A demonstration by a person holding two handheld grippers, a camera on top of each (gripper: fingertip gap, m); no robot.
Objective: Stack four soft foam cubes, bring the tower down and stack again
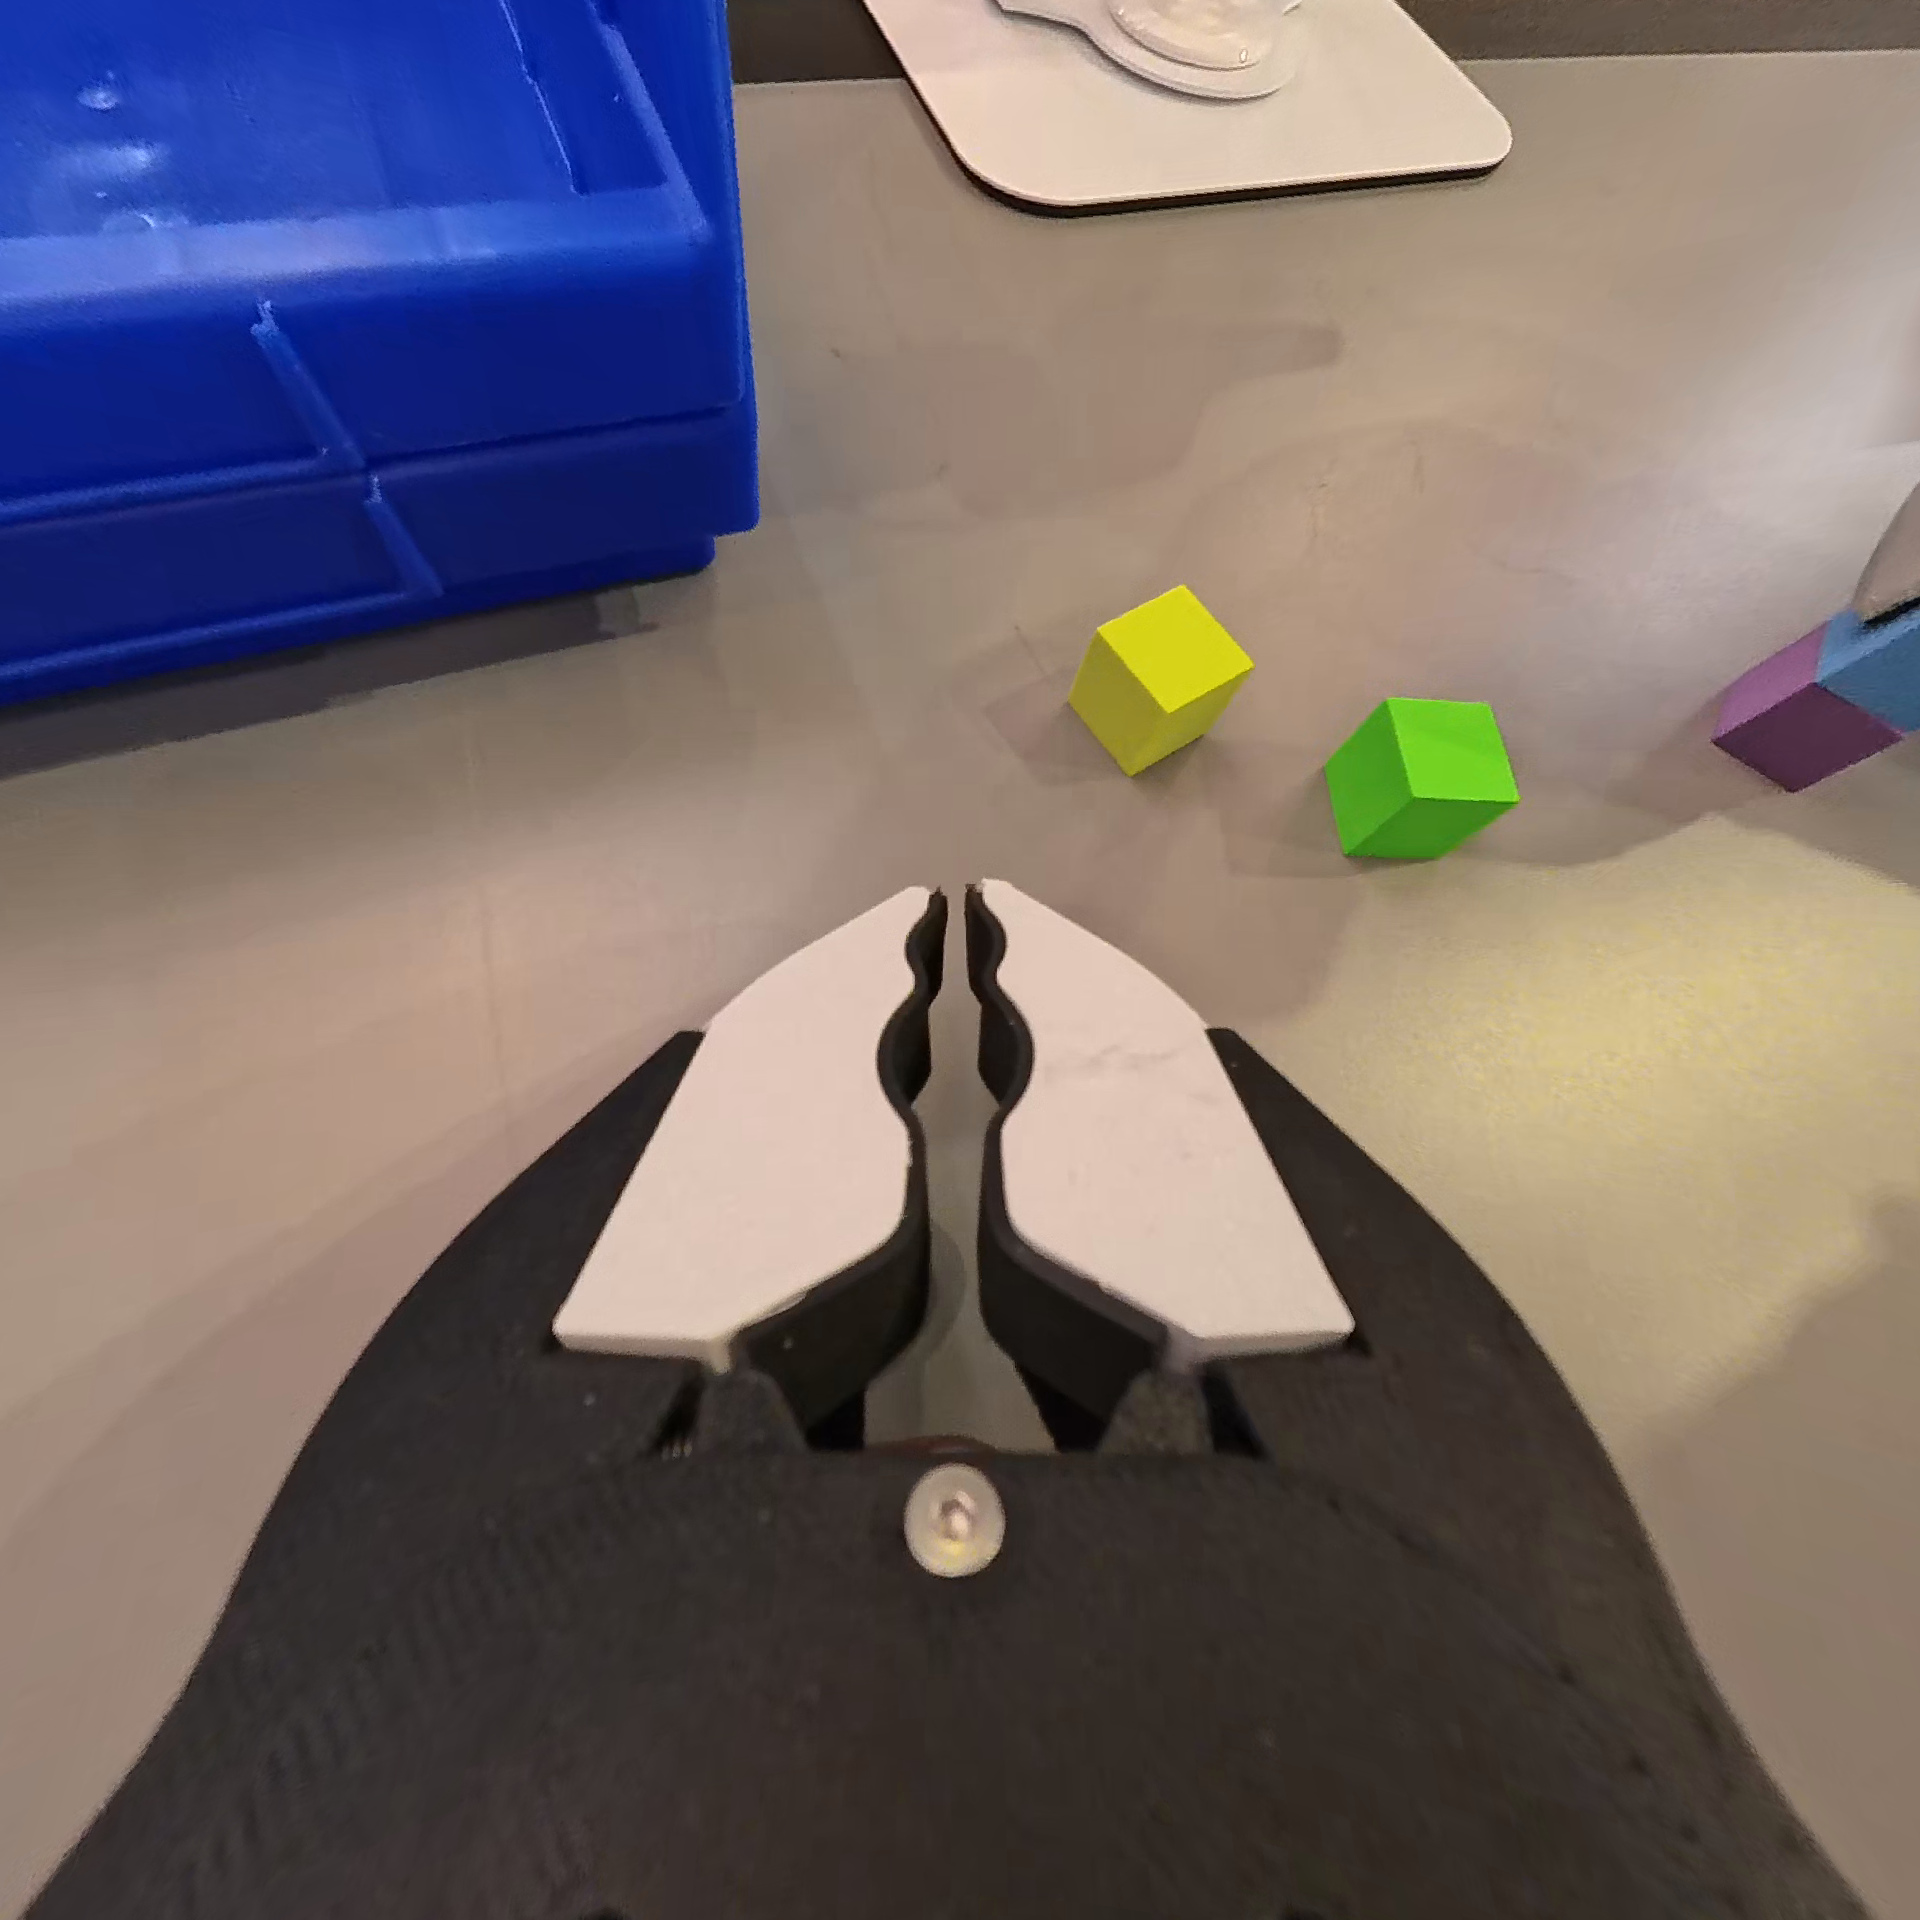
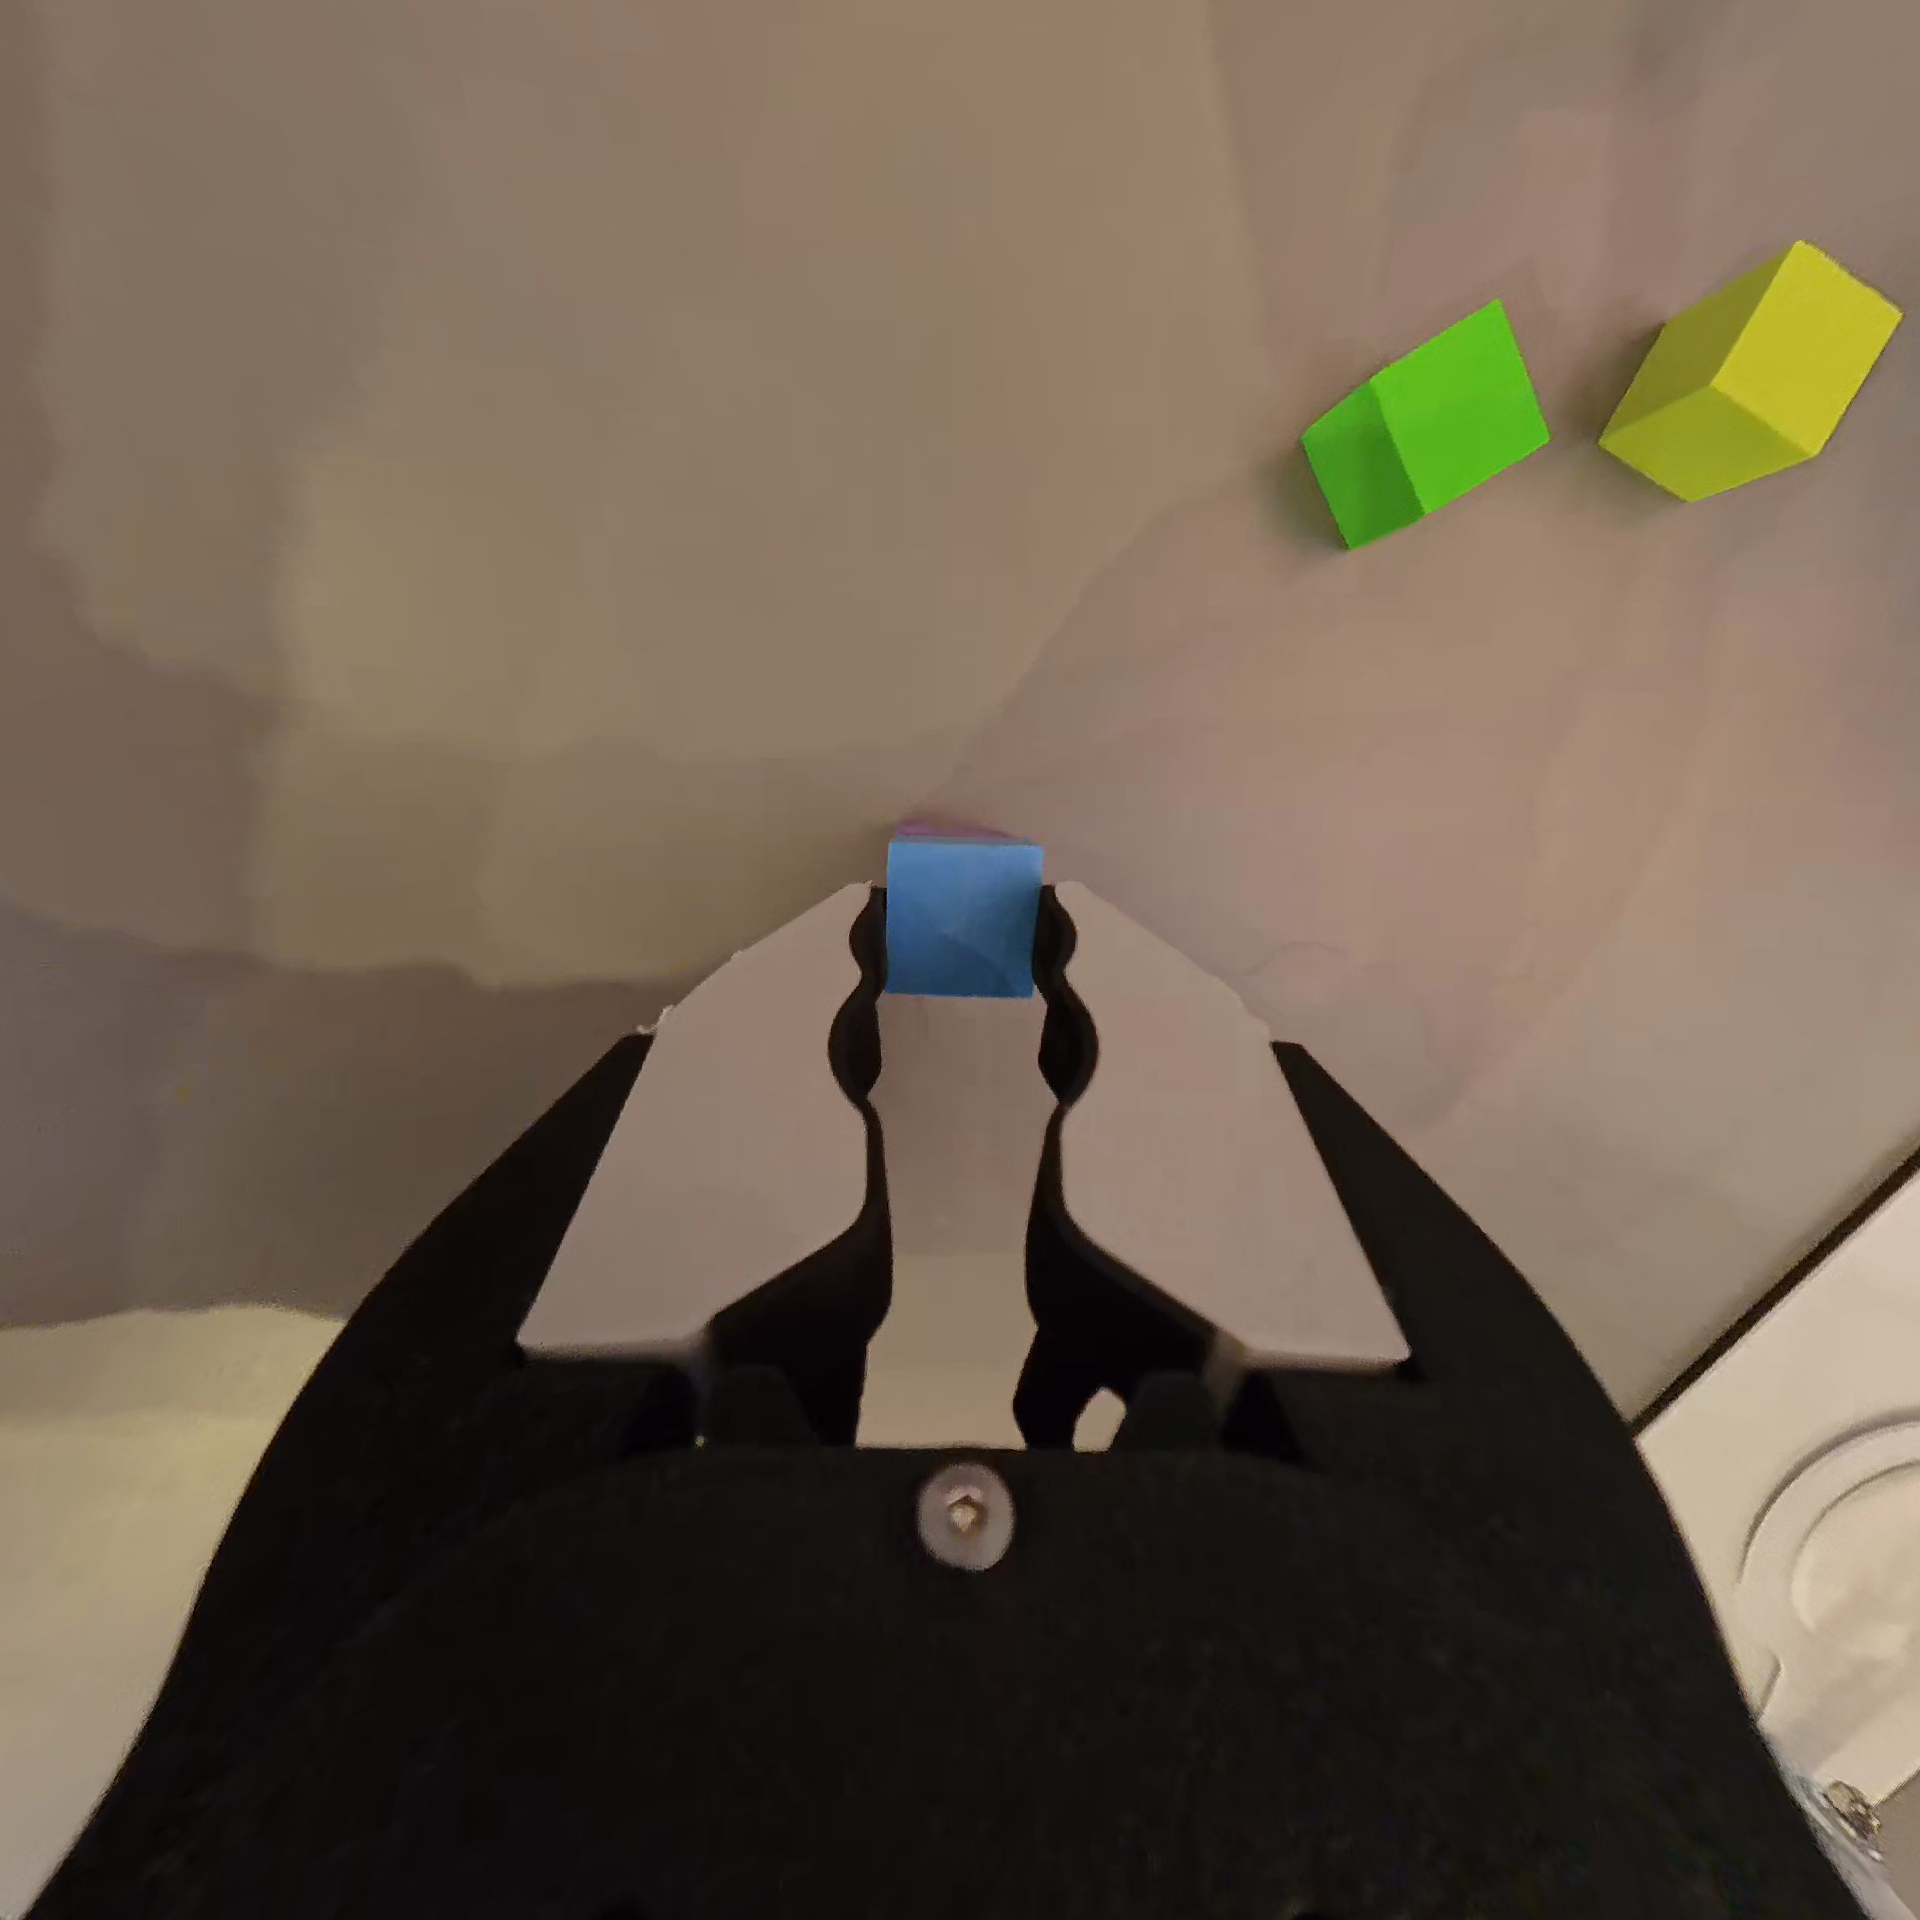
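My right gripper (image 2: pixel 961 896) is shut on a blue foam cube (image 2: pixel 961 920), with both pads pressed on its sides. It holds the cube right over a purple cube (image 2: pixel 951 829), of which only a sliver shows beyond it. The left wrist view shows the blue cube (image 1: pixel 1875 665) against the top of the purple cube (image 1: pixel 1797 717) at the right edge. A yellow cube (image 1: pixel 1158 675) and a green cube (image 1: pixel 1418 779) lie loose on the table, also in the right wrist view, green (image 2: pixel 1423 426) and yellow (image 2: pixel 1756 384). My left gripper (image 1: pixel 956 891) is shut with nothing between its pads, short of the yellow cube.
A big blue plastic bin (image 1: pixel 364 312) stands at the left on the grey table (image 1: pixel 520 935). A white board (image 1: pixel 1195 125) with a clear plastic piece on it lies at the back. It also shows at the lower right of the right wrist view (image 2: pixel 1818 1507). The tips of one gripper are about 25 centimeters away from the tips of the other.
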